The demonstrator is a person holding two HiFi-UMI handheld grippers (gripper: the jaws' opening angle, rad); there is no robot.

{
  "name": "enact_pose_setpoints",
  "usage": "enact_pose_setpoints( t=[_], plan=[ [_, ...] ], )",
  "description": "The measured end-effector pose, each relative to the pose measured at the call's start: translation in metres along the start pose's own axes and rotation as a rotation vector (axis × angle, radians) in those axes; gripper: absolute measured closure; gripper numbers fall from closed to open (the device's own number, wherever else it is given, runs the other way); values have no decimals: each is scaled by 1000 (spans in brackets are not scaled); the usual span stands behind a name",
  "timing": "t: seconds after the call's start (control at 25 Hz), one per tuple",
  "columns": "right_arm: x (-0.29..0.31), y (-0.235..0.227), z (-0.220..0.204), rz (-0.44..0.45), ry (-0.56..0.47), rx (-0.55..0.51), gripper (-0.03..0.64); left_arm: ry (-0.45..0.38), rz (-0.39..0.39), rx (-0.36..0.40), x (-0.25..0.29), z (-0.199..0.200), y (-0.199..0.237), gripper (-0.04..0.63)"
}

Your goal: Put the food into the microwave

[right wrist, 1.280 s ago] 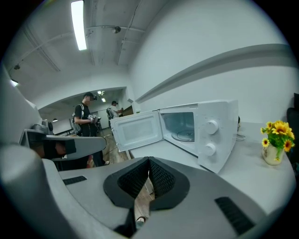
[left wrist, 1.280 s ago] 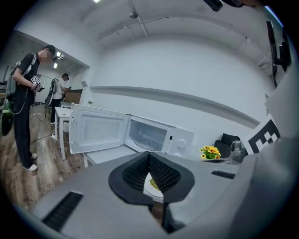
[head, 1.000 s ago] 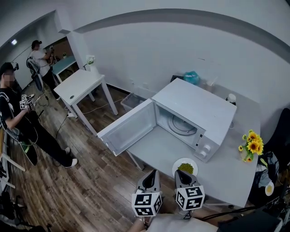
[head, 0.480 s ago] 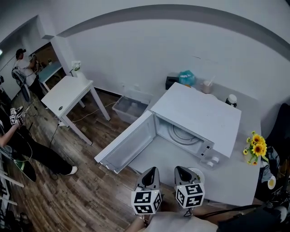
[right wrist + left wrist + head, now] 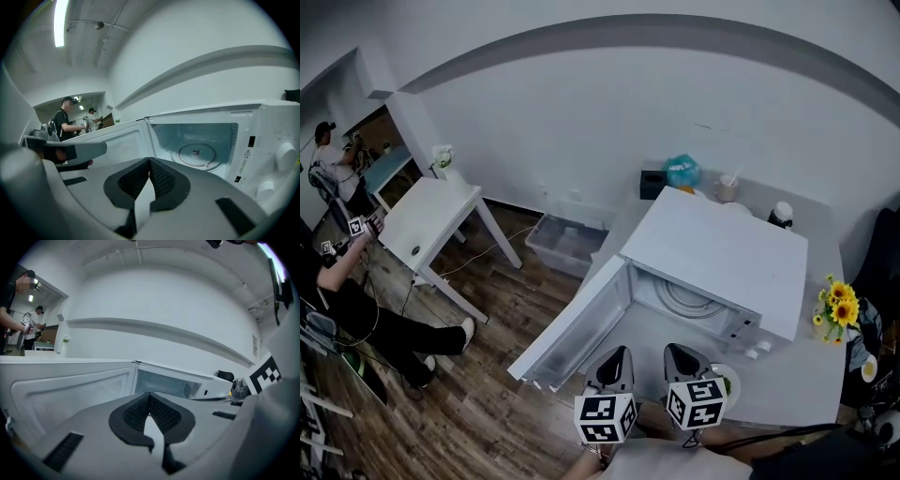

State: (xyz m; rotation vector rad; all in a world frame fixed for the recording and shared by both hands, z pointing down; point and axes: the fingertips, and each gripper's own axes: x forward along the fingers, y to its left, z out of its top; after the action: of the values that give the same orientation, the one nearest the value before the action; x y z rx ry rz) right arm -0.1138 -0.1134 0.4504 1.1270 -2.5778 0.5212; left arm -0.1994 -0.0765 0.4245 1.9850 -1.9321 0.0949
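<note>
The white microwave [image 5: 722, 248] stands on the grey table [image 5: 797, 375] with its door [image 5: 577, 328] swung wide open to the left. Its glass turntable [image 5: 196, 152] is bare. A white plate of green food [image 5: 731, 384] peeks out just right of my right gripper [image 5: 677, 352], mostly hidden by it. My left gripper [image 5: 617, 354] is beside it, in front of the door. In the left gripper view the left gripper [image 5: 150, 395] is shut and holds nothing, facing the door [image 5: 70, 390]. The right gripper [image 5: 150, 160] is also shut and holds nothing, facing the cavity.
Sunflowers [image 5: 839, 307] stand at the table's right edge. A teal object [image 5: 682, 172], a cup [image 5: 729, 186] and a small jar [image 5: 781, 214] sit behind the microwave. A plastic bin [image 5: 565, 241], a white side table [image 5: 427, 216] and a person [image 5: 337, 281] are on the floor side, left.
The head view has shifted, so the microwave now sits lower and nearer, and the plate has slipped mostly behind my right gripper. The person at the left moved. Both grippers stay shut.
</note>
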Motion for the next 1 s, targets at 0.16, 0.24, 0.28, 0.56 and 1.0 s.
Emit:
enact_pose_setpoints(
  t=[0.16, 0.24, 0.28, 0.56, 1.0],
  plan=[
    [15, 9, 2, 1, 3, 22, 600, 12, -45, 10, 10, 3, 9, 594],
    [22, 13, 3, -4, 1, 25, 600, 18, -64, 11, 16, 3, 14, 594],
    [24, 13, 3, -11, 1, 27, 600, 21, -72, 11, 19, 3, 16, 594],
    [32, 5, 5, -76, 7, 48, 600, 47, -119, 15, 32, 2, 23, 594],
    [38, -16, 12, -67, 17, 33, 600, 87, -140, 0, 59, -4, 3, 594]
  ],
)
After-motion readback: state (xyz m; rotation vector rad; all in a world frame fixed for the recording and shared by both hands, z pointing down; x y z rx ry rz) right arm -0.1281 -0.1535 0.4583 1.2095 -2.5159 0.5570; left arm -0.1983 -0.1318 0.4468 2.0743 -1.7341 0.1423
